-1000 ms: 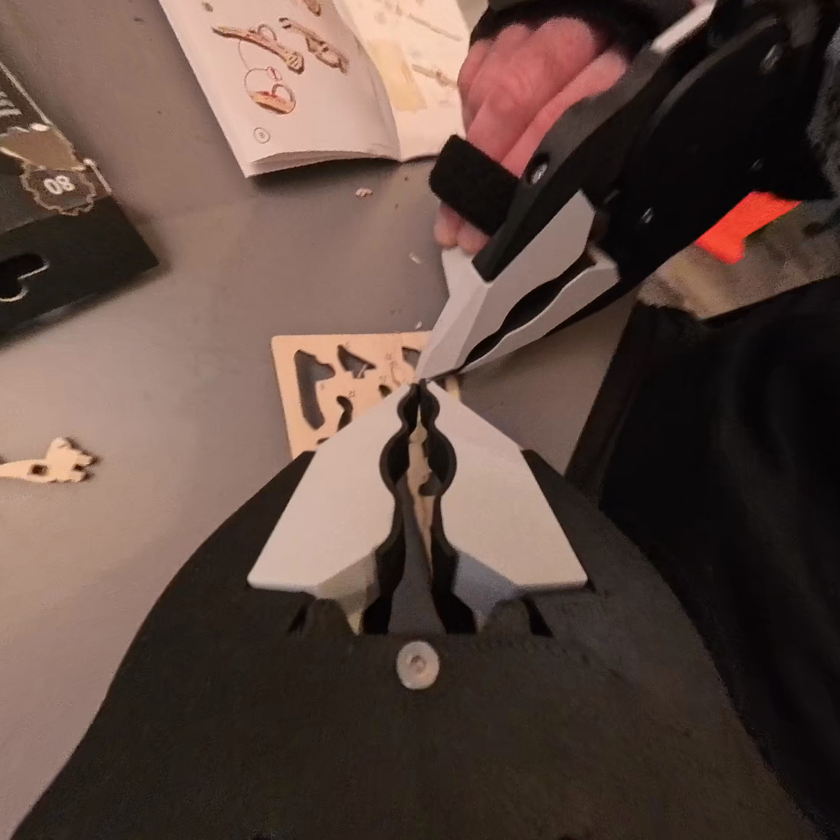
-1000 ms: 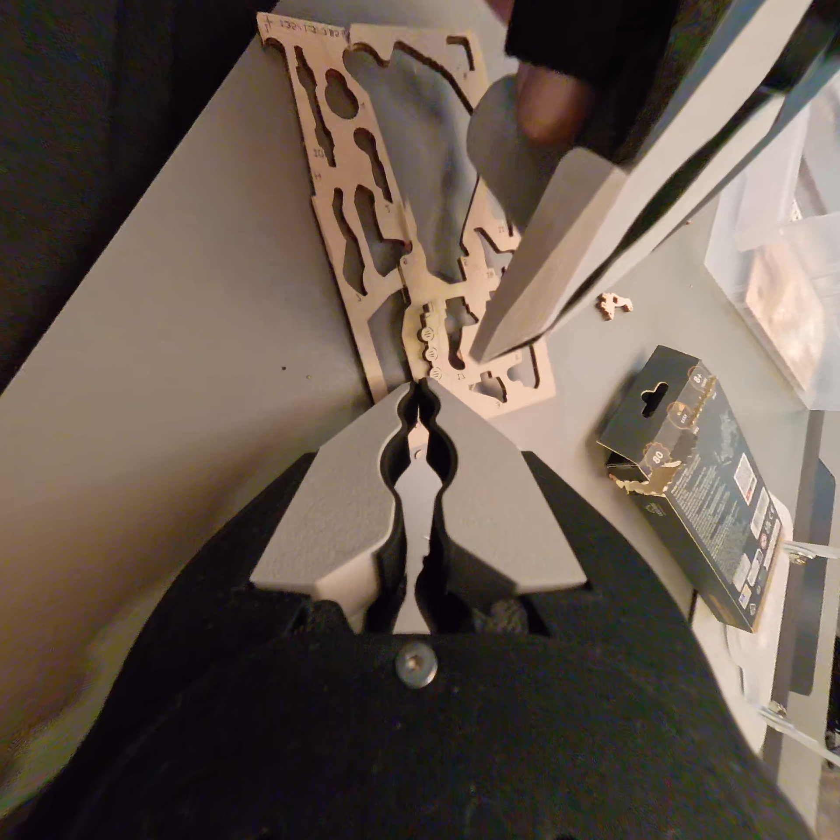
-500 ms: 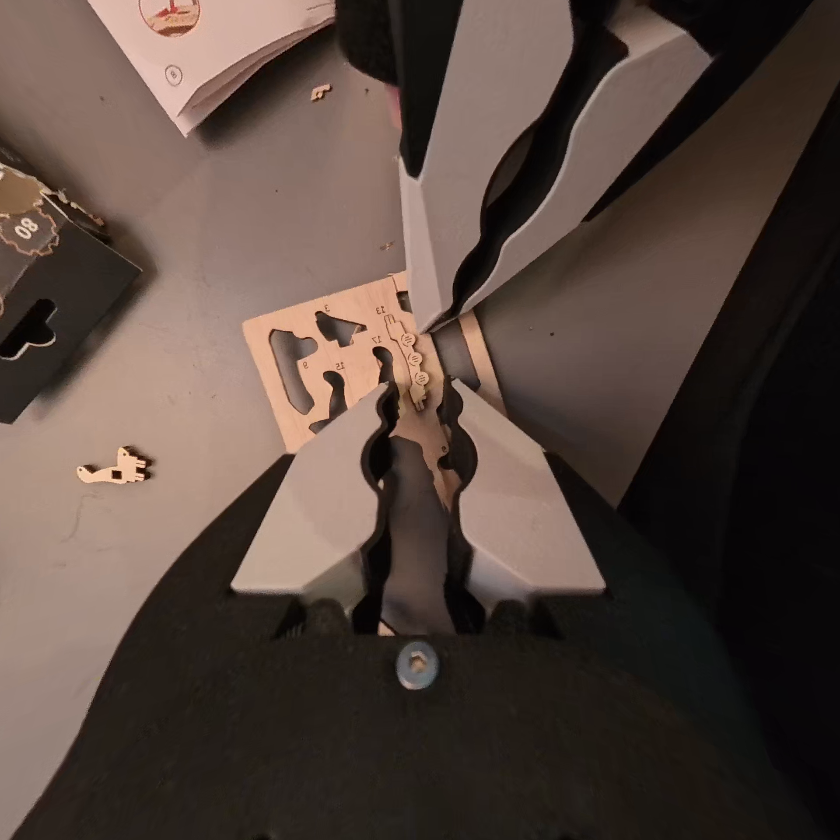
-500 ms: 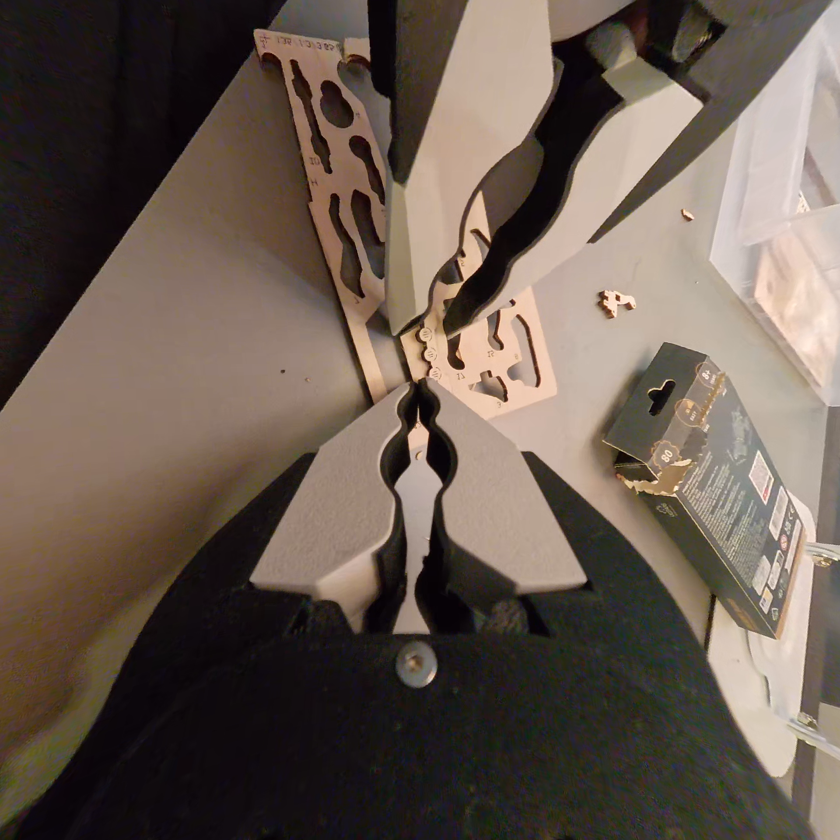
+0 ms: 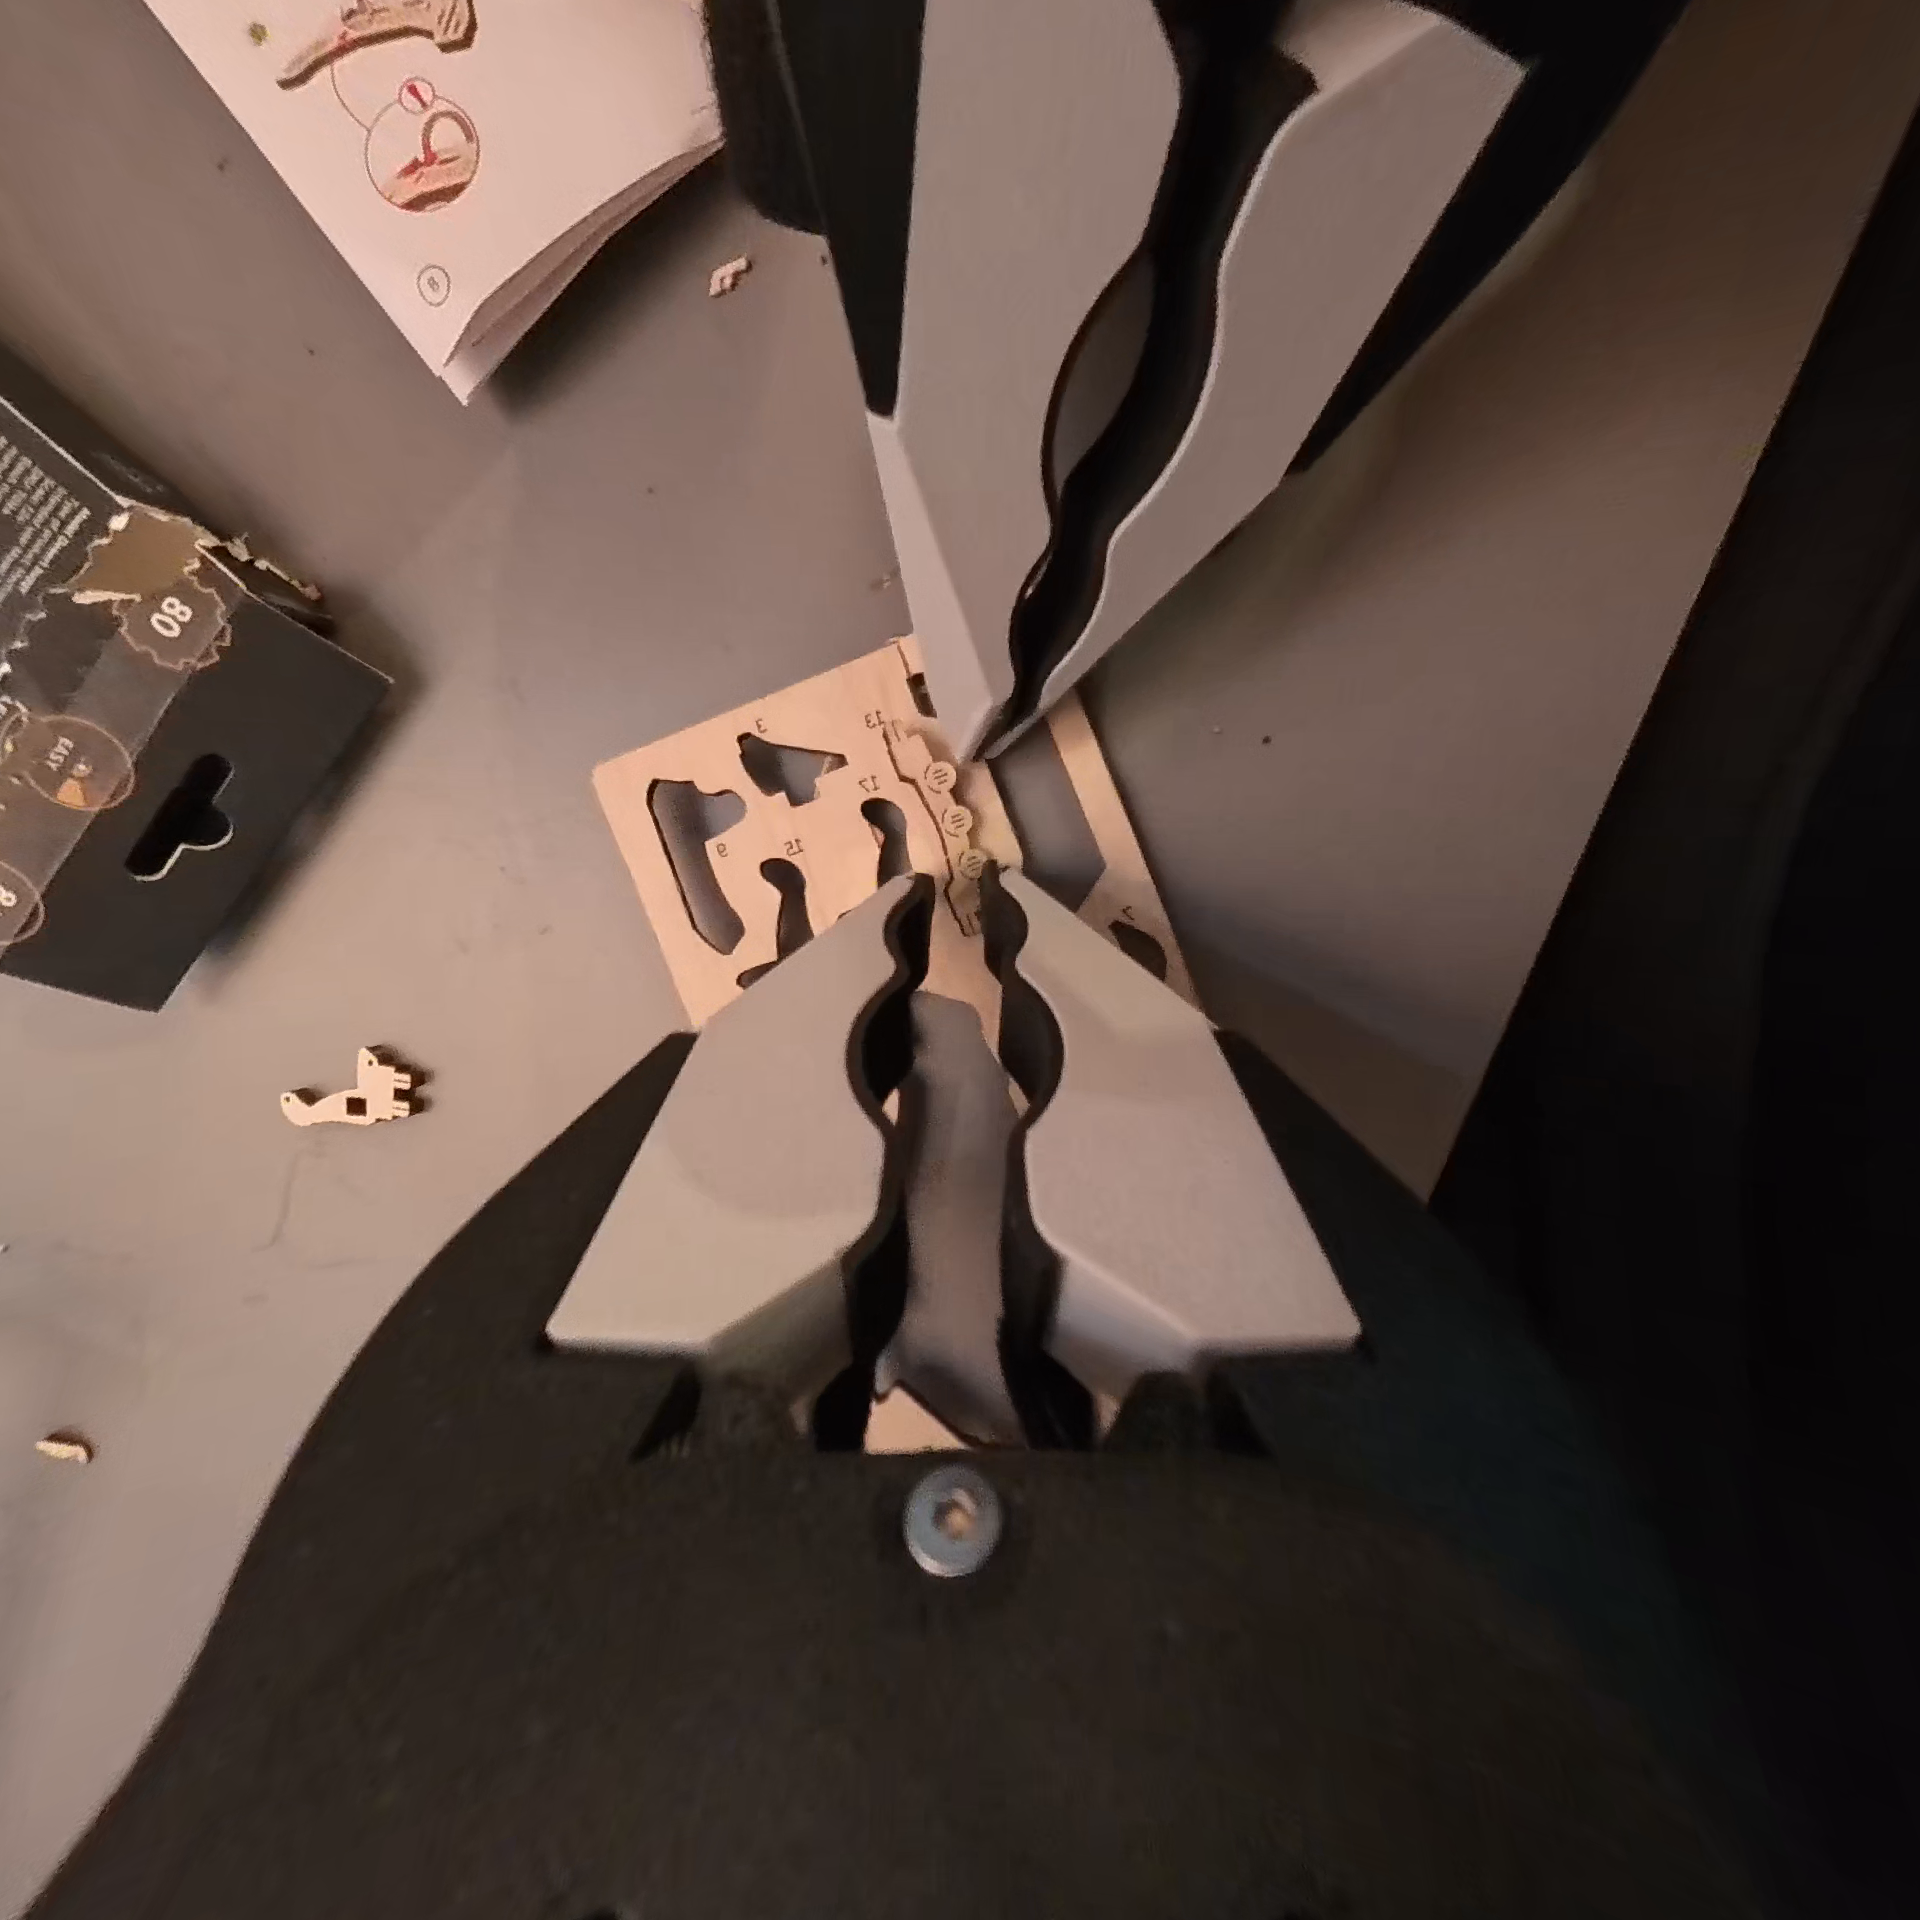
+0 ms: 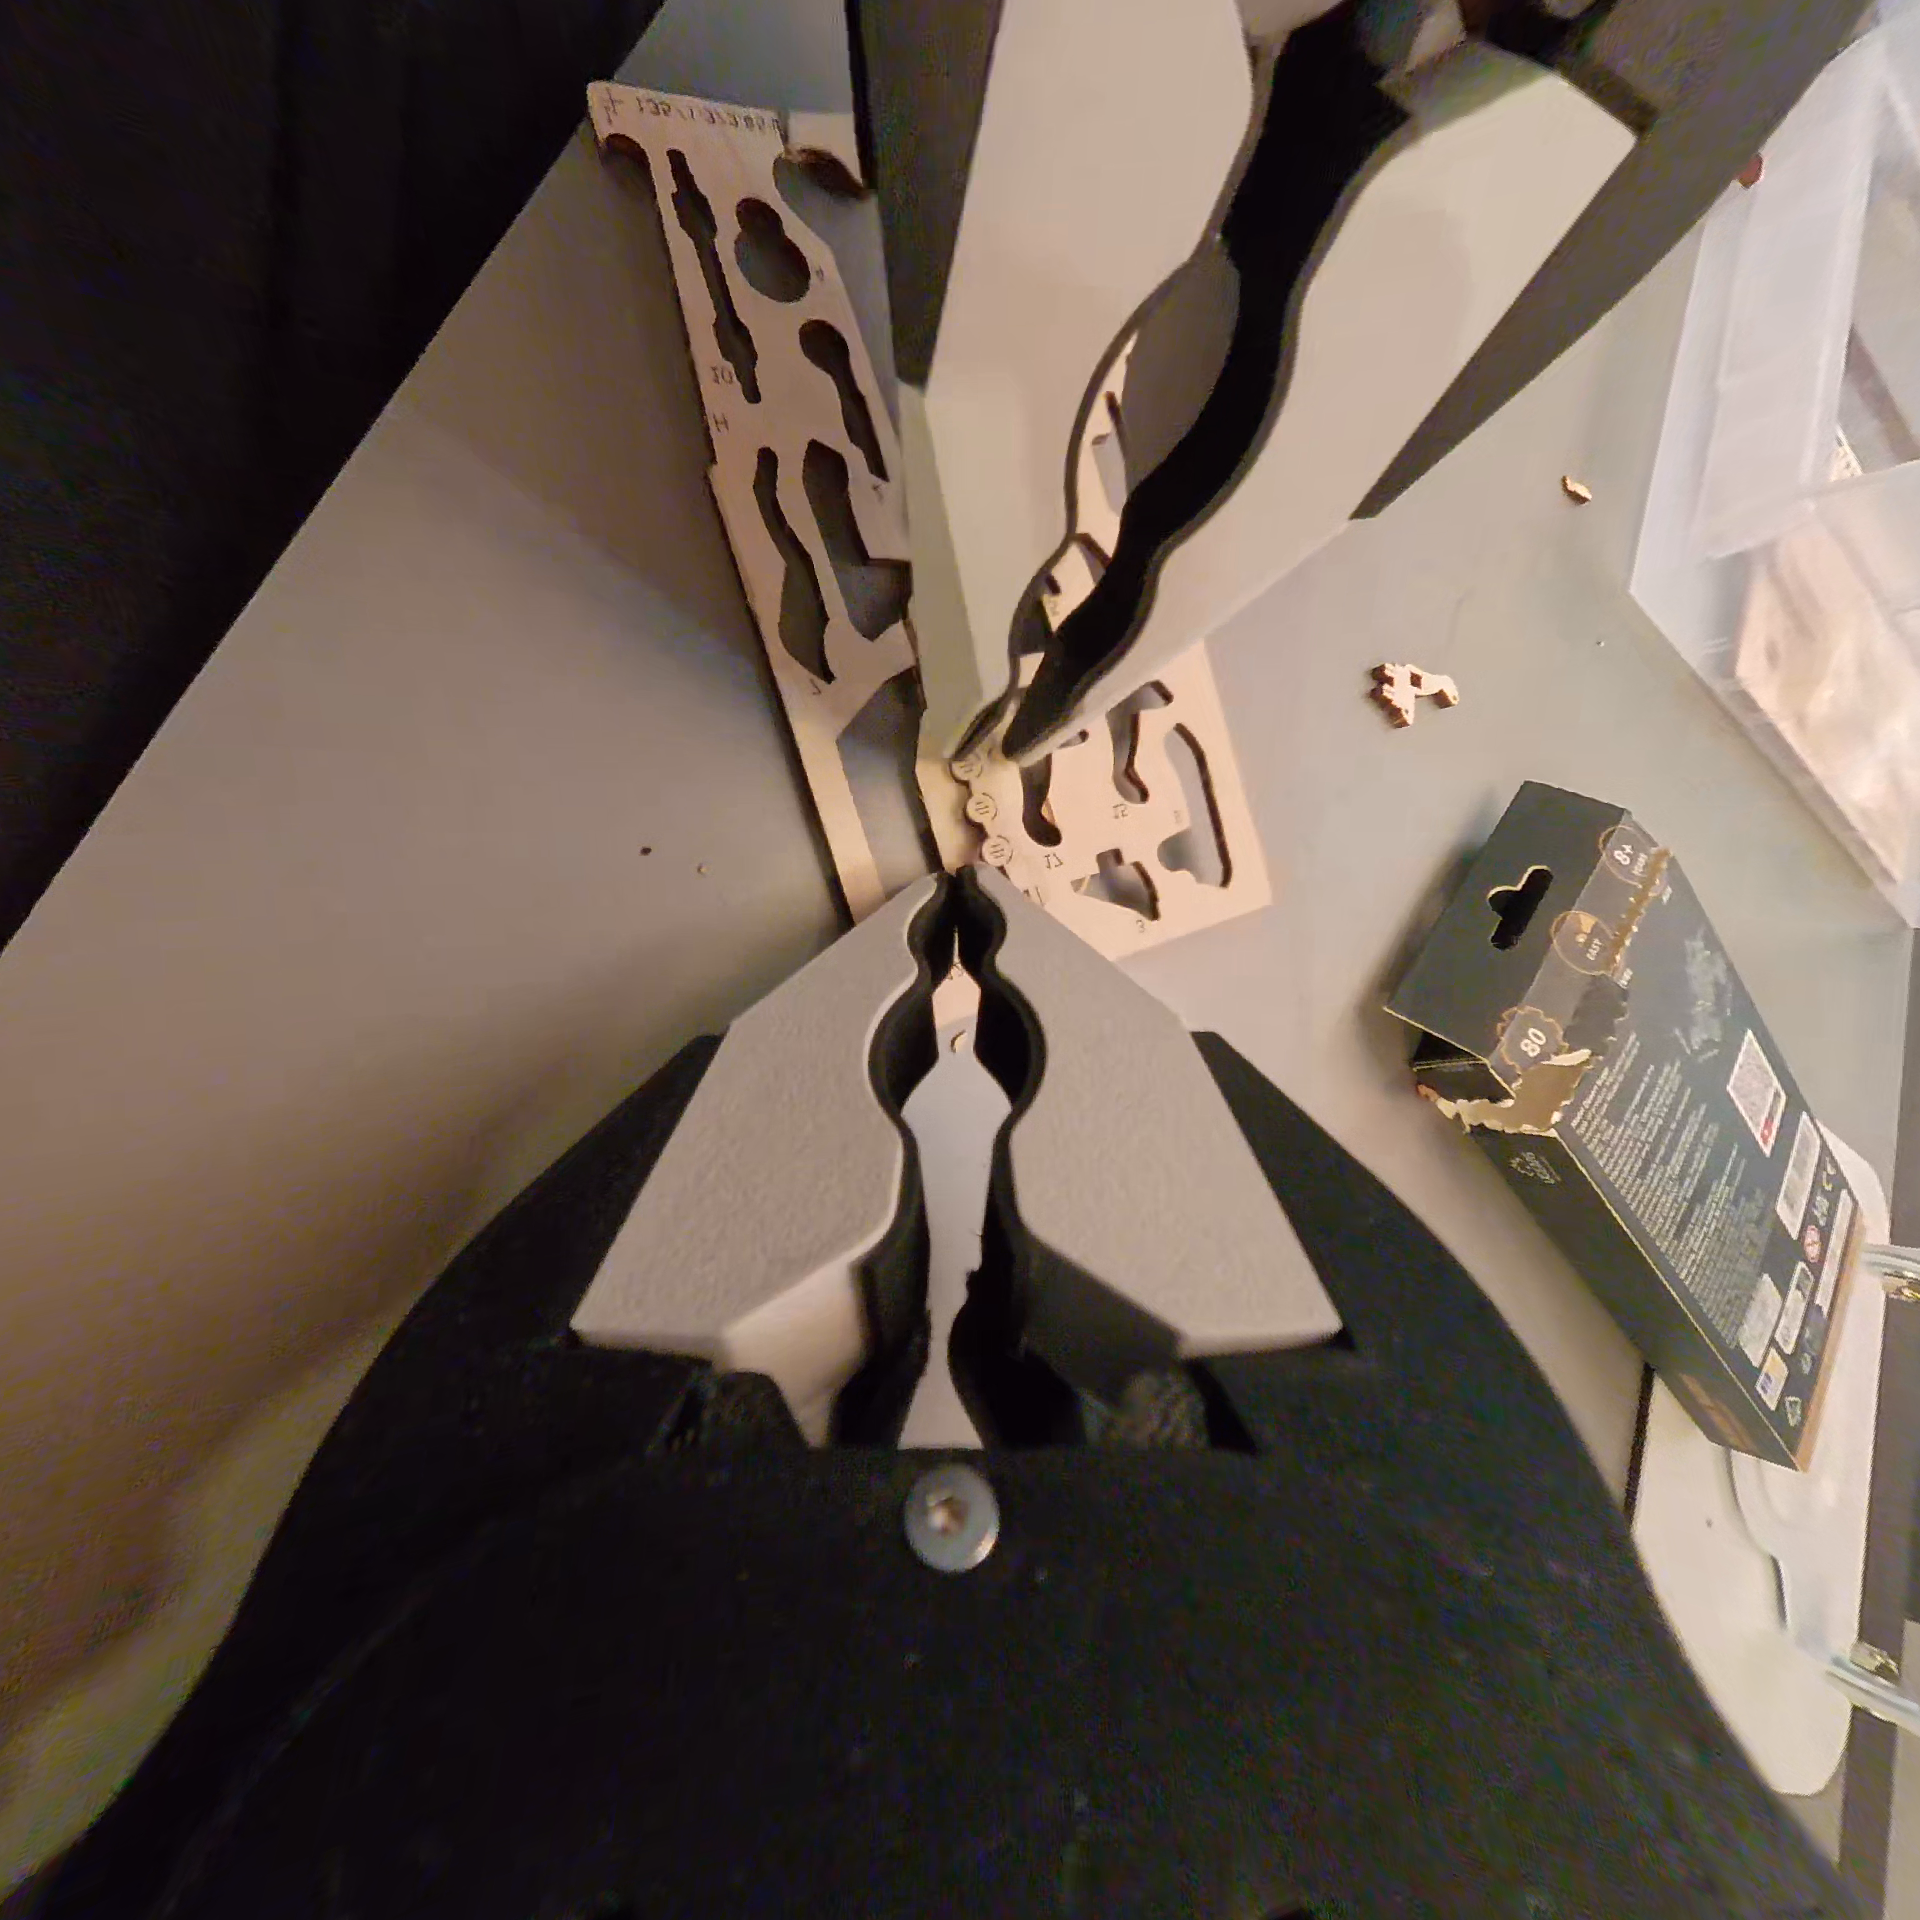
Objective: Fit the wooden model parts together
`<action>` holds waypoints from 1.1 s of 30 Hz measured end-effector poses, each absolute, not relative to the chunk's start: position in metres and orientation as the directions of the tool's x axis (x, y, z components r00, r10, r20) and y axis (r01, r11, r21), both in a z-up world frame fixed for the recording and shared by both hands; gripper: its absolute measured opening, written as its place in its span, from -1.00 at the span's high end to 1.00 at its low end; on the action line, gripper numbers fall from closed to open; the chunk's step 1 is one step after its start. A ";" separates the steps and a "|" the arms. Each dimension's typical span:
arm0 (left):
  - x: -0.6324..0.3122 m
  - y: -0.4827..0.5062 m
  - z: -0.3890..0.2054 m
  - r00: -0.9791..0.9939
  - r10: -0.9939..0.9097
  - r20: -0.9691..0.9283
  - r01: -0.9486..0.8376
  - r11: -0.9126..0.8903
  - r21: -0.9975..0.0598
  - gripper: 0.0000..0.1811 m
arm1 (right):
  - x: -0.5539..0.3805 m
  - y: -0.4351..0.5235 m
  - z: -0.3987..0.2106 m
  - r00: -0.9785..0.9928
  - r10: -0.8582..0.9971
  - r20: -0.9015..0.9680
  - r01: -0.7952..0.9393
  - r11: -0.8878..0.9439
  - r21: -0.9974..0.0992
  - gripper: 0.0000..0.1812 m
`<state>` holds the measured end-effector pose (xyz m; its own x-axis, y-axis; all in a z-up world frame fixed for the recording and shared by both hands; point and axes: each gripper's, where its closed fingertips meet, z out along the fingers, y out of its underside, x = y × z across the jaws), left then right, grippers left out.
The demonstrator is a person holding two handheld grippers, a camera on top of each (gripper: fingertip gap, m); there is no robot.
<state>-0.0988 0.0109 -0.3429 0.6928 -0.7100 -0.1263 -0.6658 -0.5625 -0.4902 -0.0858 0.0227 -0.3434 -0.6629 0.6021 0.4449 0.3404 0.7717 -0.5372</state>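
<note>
We log: left tongs (image 5: 951, 883) slightly parted astride the knobbed strip (image 5: 951, 831) on the plywood sheet (image 5: 727, 821); right tongs (image 6: 961, 883) closed at the sheet's 6 o'clock edge.

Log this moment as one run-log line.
left gripper: open, tips astride notched strip | right gripper: shut, tip at strip's other end | strip seated in wooden sheet

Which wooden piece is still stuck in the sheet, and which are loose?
The bumpy strip between both grippers' tips is still in the wooden sheet. The foot-shaped piece and the small scrap lie loose on the grey table.
</note>
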 end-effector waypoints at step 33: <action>-0.103 0.015 -0.341 0.759 -0.615 -0.214 -0.569 -0.468 -0.676 0.94 | -0.093 0.030 -0.337 -0.647 0.753 0.117 0.473 0.518 -0.713 0.97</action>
<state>-0.1026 0.0152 -0.3412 0.7591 -0.6150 -0.2136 -0.5694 -0.4680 -0.6758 -0.0933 0.0298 -0.3370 -0.6472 0.7532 0.1174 0.4729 0.5175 -0.7131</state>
